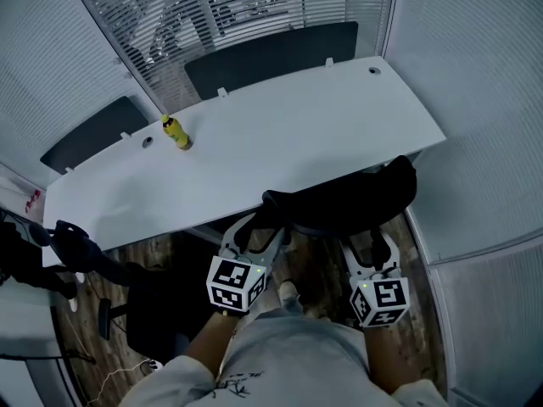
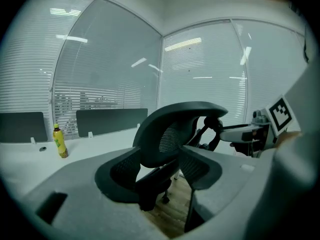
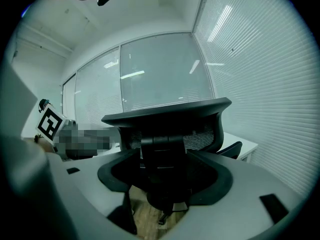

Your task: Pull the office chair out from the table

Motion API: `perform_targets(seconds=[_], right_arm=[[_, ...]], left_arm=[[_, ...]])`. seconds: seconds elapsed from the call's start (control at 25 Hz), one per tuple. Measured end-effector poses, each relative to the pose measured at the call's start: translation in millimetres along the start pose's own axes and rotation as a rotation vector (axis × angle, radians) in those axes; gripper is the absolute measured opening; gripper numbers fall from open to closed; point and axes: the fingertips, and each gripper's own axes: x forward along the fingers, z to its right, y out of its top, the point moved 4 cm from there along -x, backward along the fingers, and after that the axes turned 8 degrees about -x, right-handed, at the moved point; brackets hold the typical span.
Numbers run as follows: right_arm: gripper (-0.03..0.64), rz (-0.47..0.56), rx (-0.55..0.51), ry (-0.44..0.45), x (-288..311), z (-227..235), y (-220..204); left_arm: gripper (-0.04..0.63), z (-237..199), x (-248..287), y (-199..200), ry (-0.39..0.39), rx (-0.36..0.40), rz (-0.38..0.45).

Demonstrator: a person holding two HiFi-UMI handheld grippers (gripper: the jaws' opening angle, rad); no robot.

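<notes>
The office chair (image 1: 339,197) stands at the near edge of the white worktop (image 1: 280,134), toward its right end, with the top of its black mesh backrest just beside that edge and its back facing the person. Wood-pattern floor (image 1: 316,280) shows below it.

The left gripper (image 1: 259,227) points at the left end of the backrest. In the left gripper view its jaws stand apart, with the backrest (image 2: 172,134) filling the gap ahead of them; neither pad presses on it. The right gripper (image 1: 371,244) points at the right part of the backrest. In the right gripper view its jaws are likewise apart, with the backrest and its central spine (image 3: 170,121) straight ahead, unclamped.

A yellow bottle (image 1: 176,132) stands upright on the left part of the worktop. Dark privacy screens (image 1: 271,53) line the far edge. A second dark chair (image 1: 93,261) is near left.
</notes>
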Motion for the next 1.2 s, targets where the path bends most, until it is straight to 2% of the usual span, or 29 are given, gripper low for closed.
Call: perform_targets(seconds=[0.28, 0.52, 0.92, 1.2], right_arm=[[0.25, 0.003, 0.008, -0.013, 8, 0, 2], [0.253, -0.002, 0.007, -0.016, 10, 0, 3], [0.264, -0.002, -0.013, -0.03, 16, 5, 2], [0.264, -0.031, -0.045, -0.013, 15, 12, 2]], left_arm=[[0.275, -20, 26, 13, -0.033, 0.034, -0.025], [0.278, -23, 44, 15, -0.071, 0.061, -0.062], [0.253, -23, 55, 15, -0.045, 0.071, -0.069], [0.25, -18, 58, 14, -0.056, 0.059, -0.085]])
